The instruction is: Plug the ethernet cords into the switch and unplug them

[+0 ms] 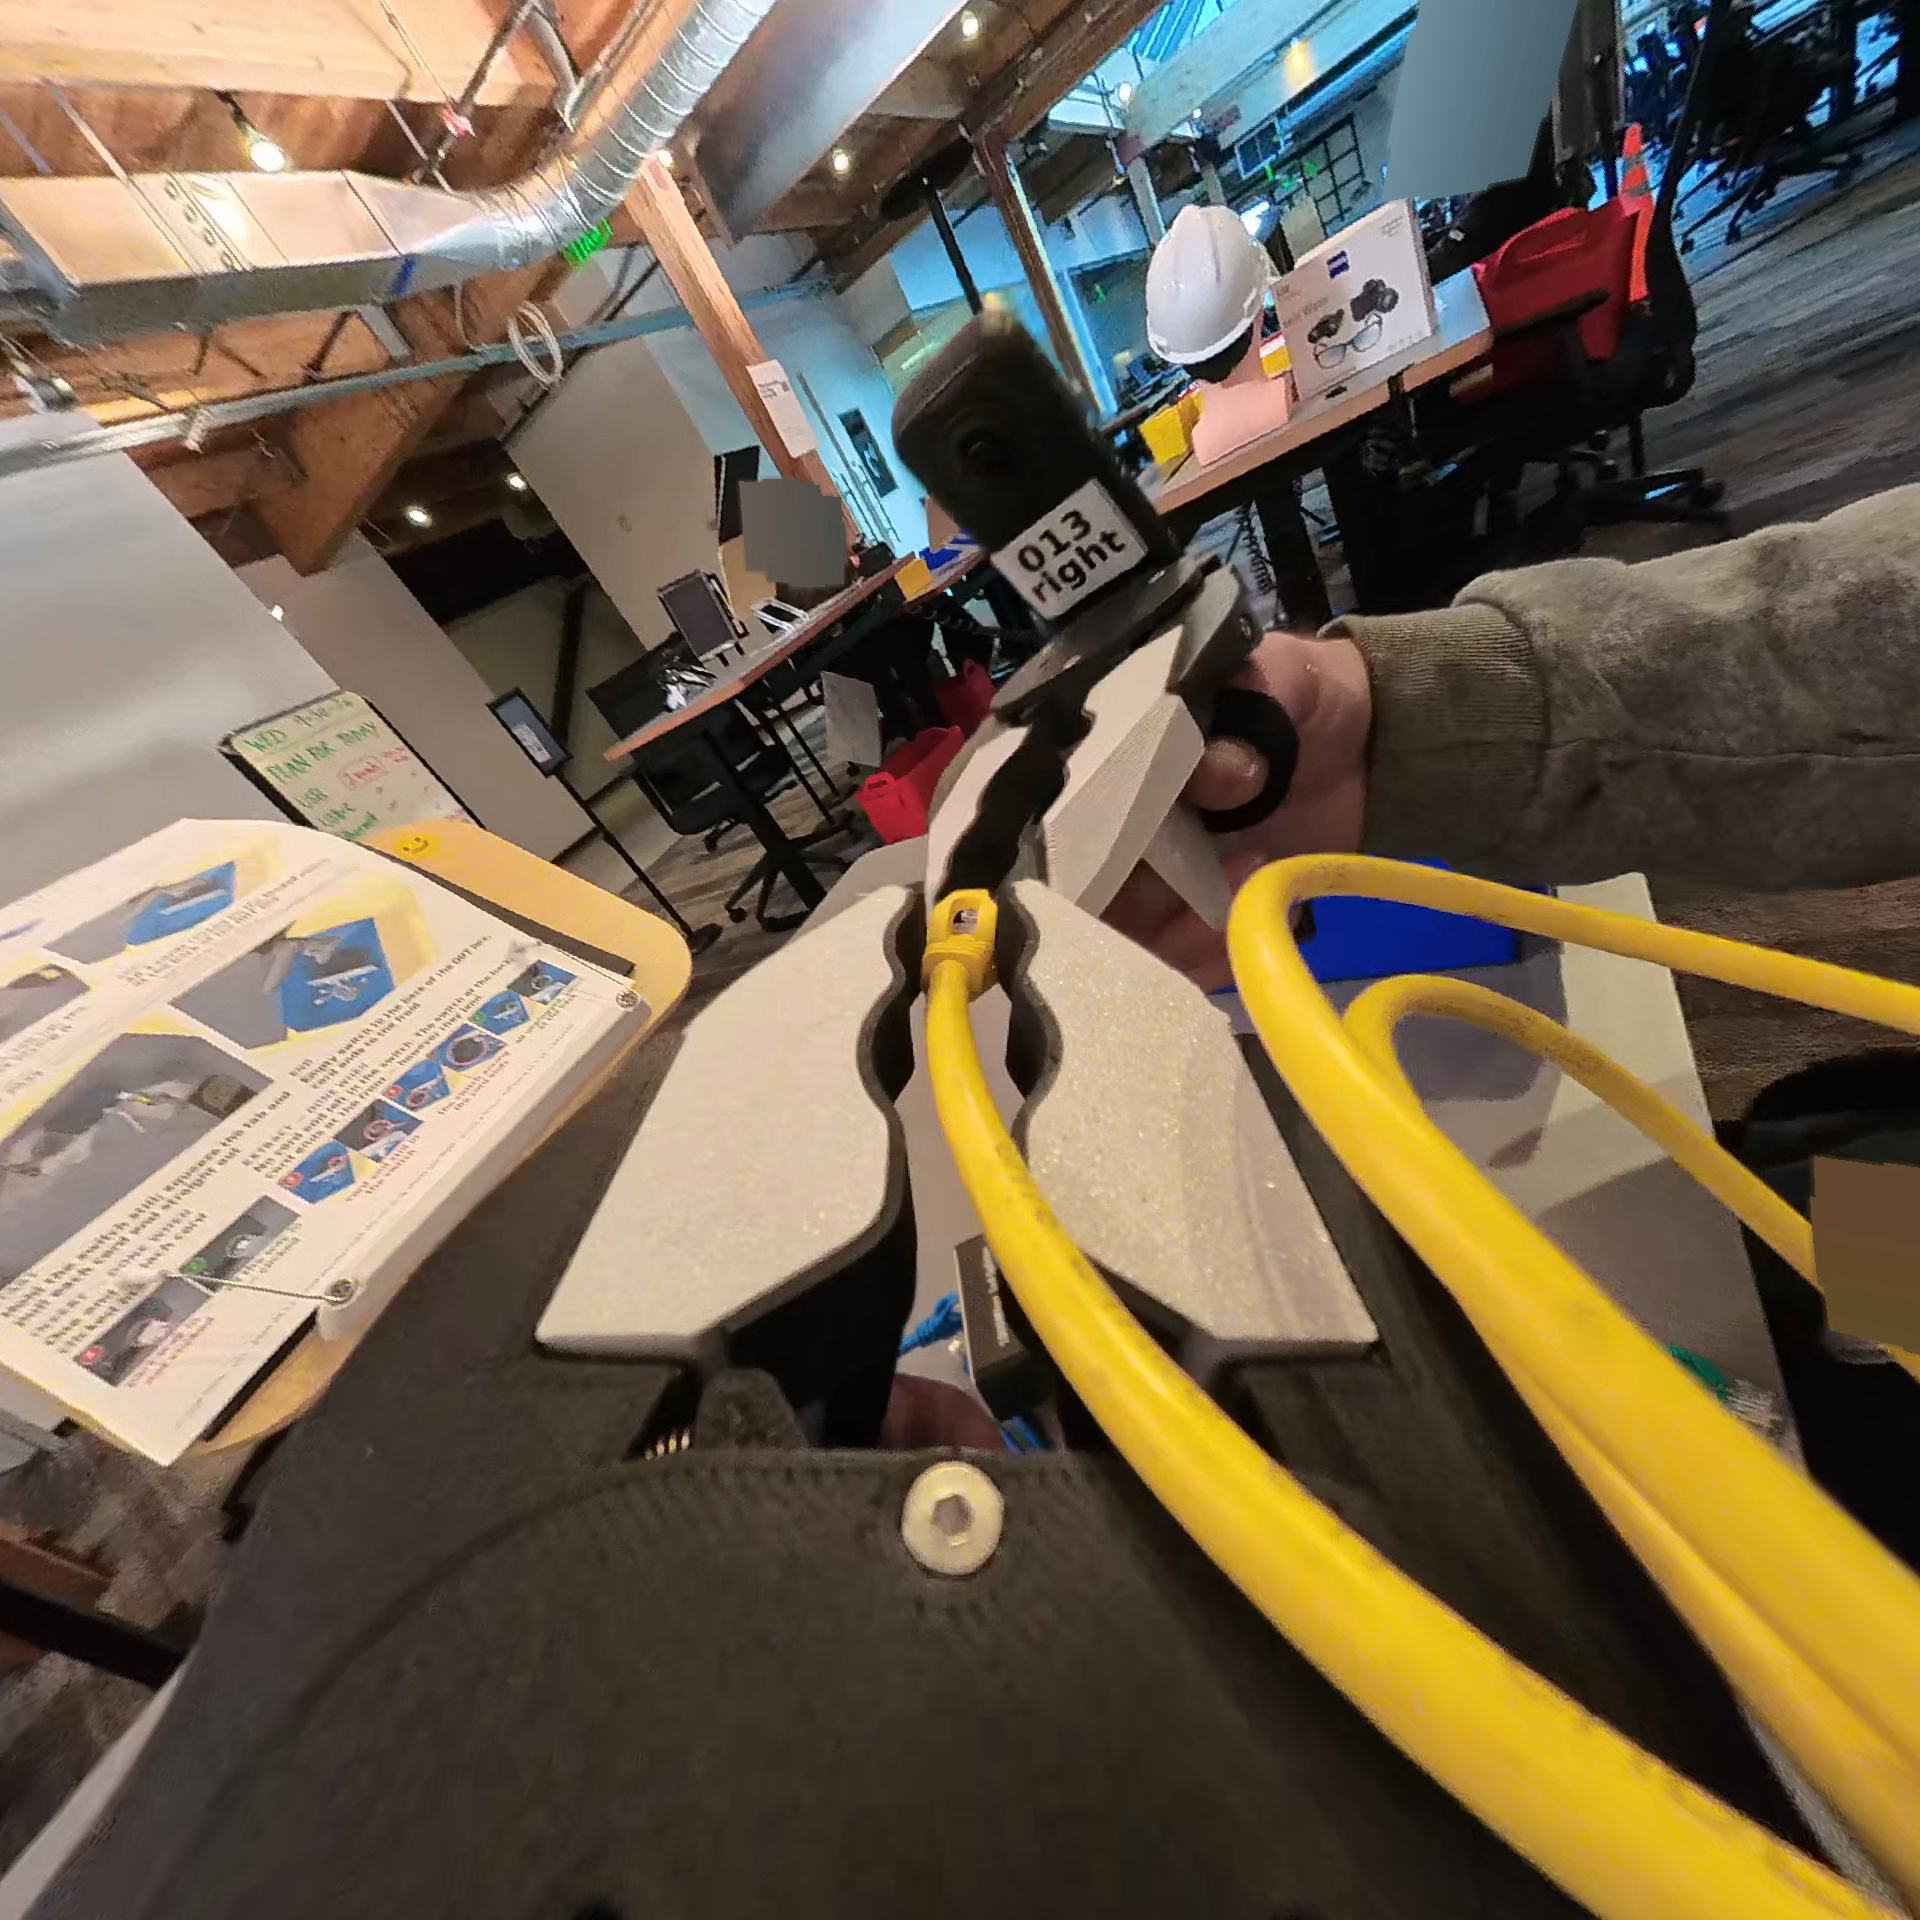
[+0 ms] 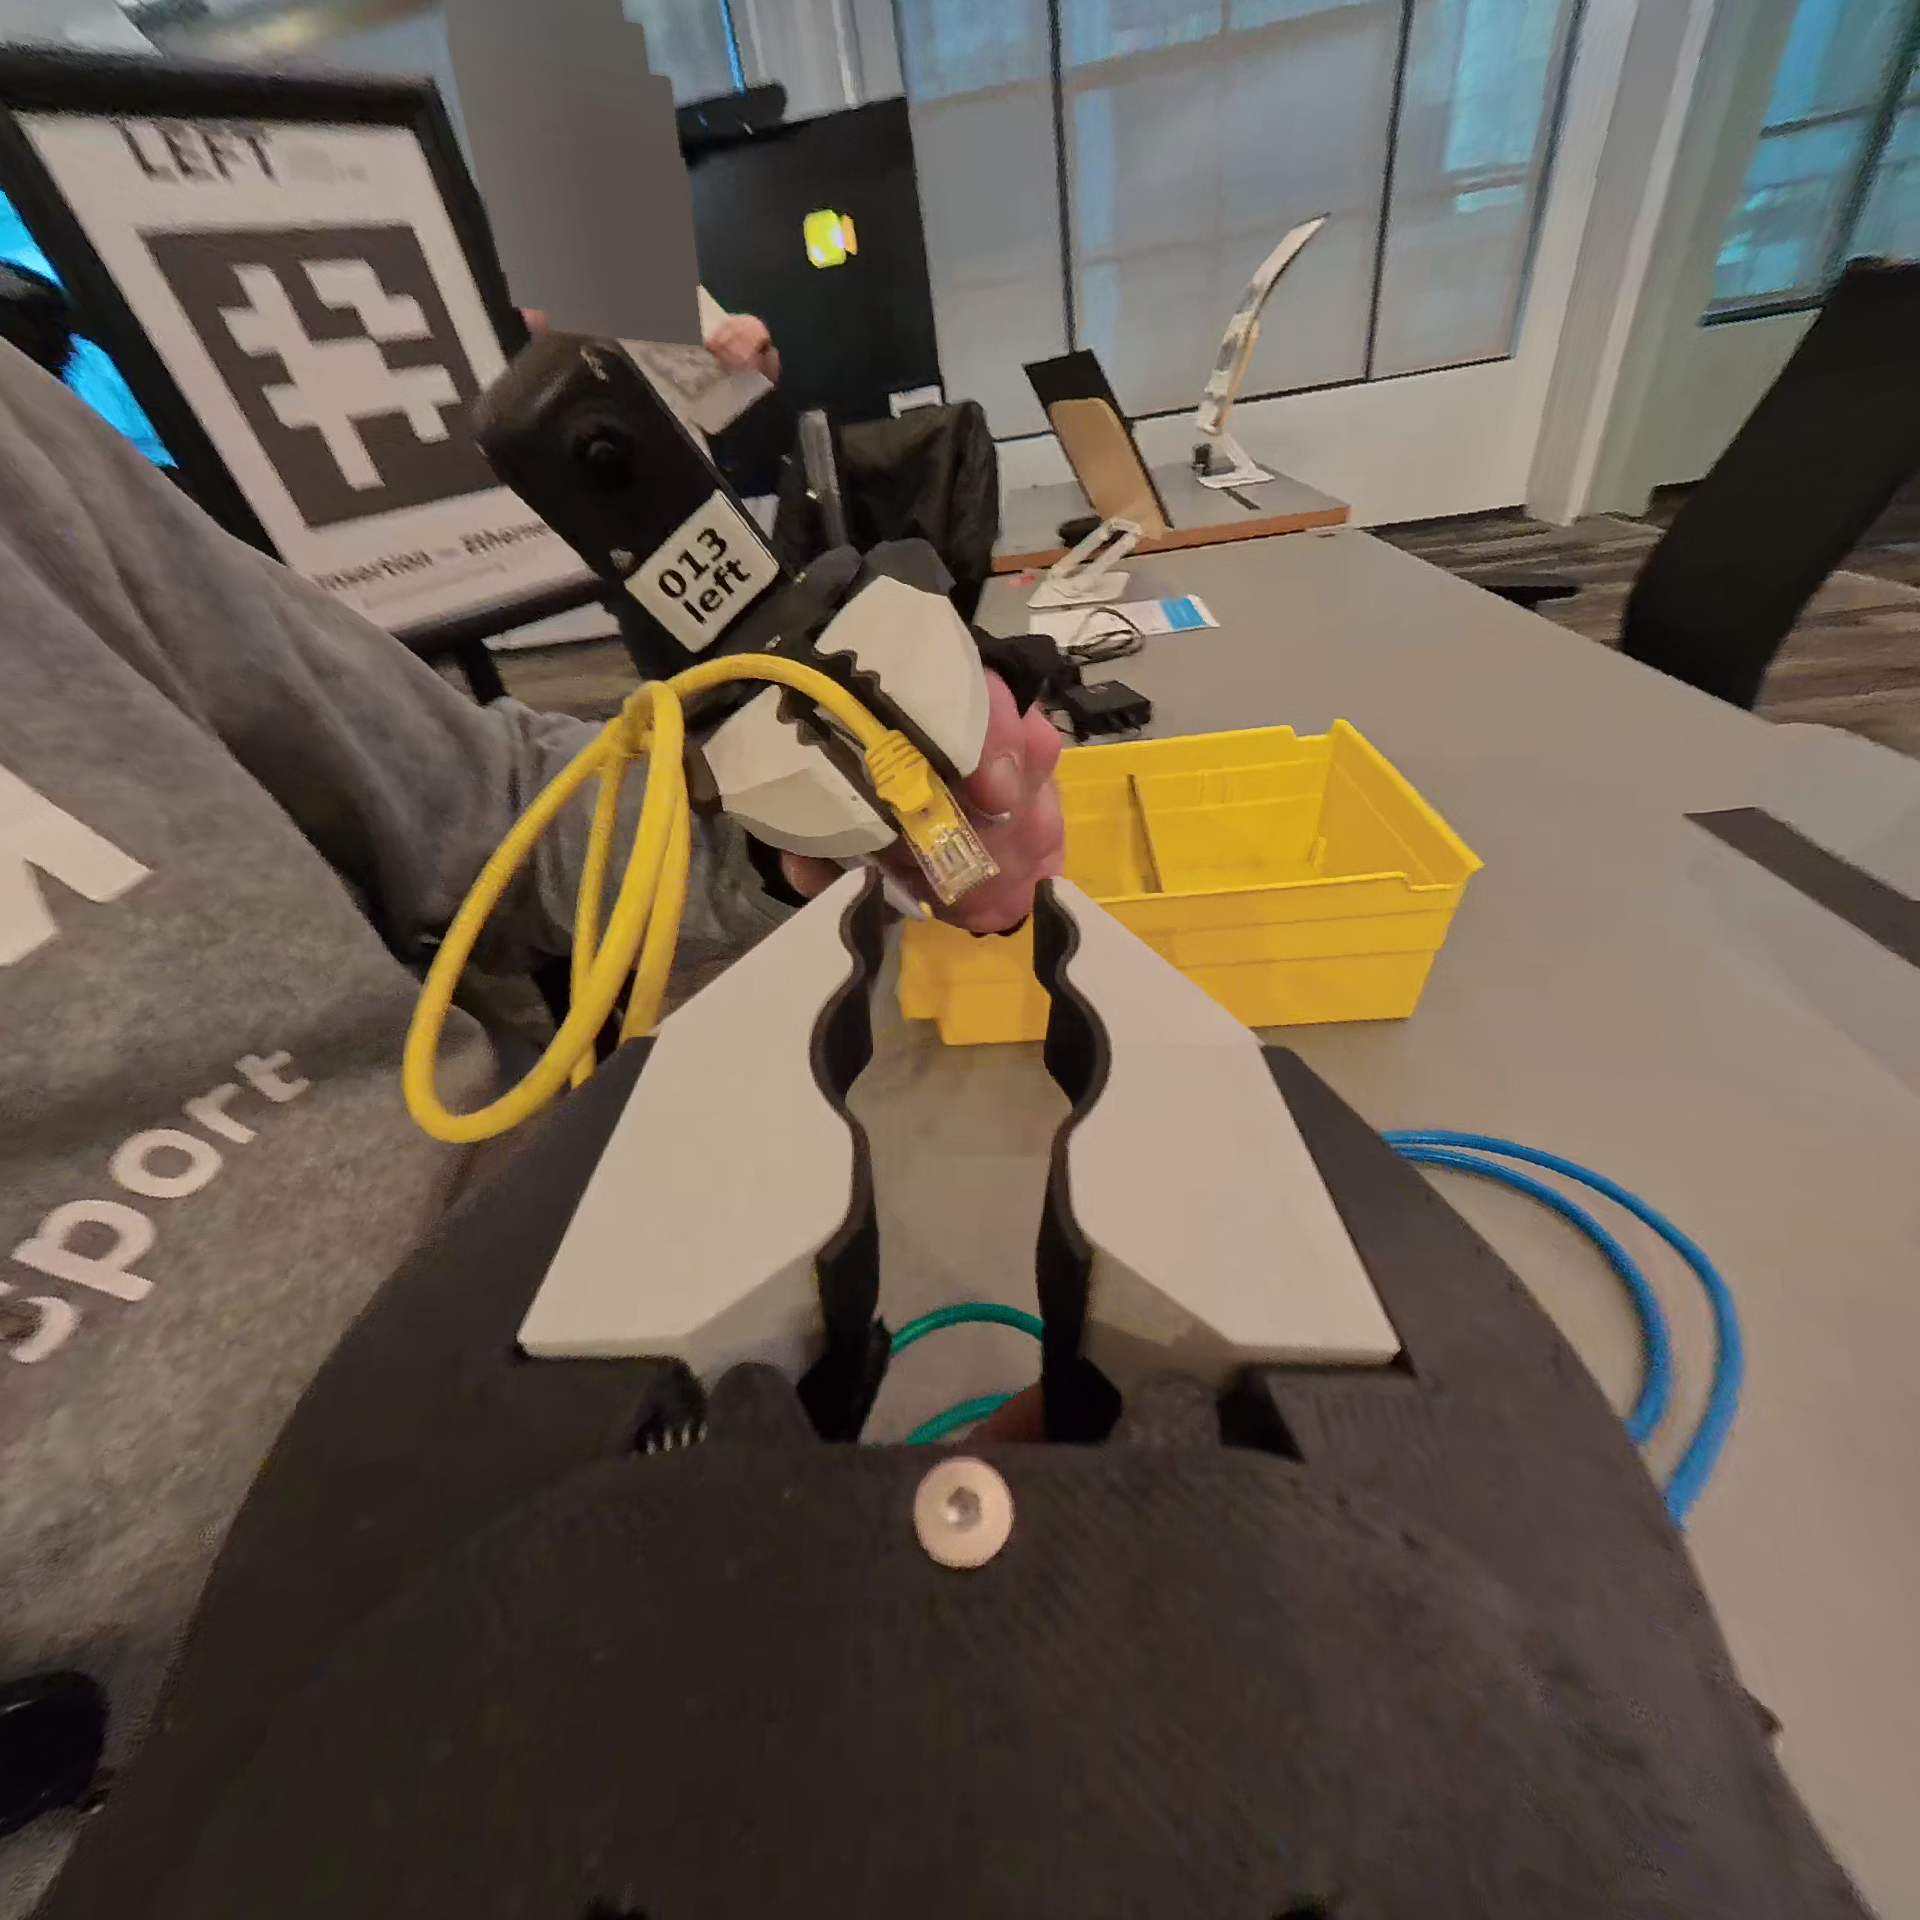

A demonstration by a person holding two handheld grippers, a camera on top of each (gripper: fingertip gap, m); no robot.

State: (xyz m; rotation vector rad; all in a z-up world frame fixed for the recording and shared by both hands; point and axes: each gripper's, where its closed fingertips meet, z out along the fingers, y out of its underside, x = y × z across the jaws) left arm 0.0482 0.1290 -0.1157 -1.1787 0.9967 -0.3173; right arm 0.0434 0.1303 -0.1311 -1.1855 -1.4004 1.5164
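Ethernet cords lie around me, and the yellow cord [image 1: 1351, 1455] is the one I hold: my left gripper [image 1: 961, 935] is clamped on its boot just behind the clear plug [image 2: 945, 852], the fingers pressed together on it near their tips. The rest of that cord hangs in loose loops beside my left hand, up off the grey tabletop [image 2: 1558, 779].

My right gripper [image 2: 951, 904] holds nothing; its fingers [image 2: 1164, 1143] stand a little apart, the wavy black pads facing across a clear gap, tips just short of the plug and not touching it.

Toward the far side of the tabletop sits a yellow bin [image 2: 1299, 914] with a divider inside. A blue cord [image 2: 1683, 1299] curls along the tabletop's right side, and a green cord [image 2: 966, 1325] shows under my right fingers. I cannot make out the switch for certain in either view.

As for writing: a framed board [image 2: 301, 353] with a black-and-white marker pattern stands off the table's left edge, printed instruction sheets [image 1: 260, 1091] lie on a yellow-edged stand, and each gripper's camera carries a white label [image 2: 701, 571]; I leave their words unread.
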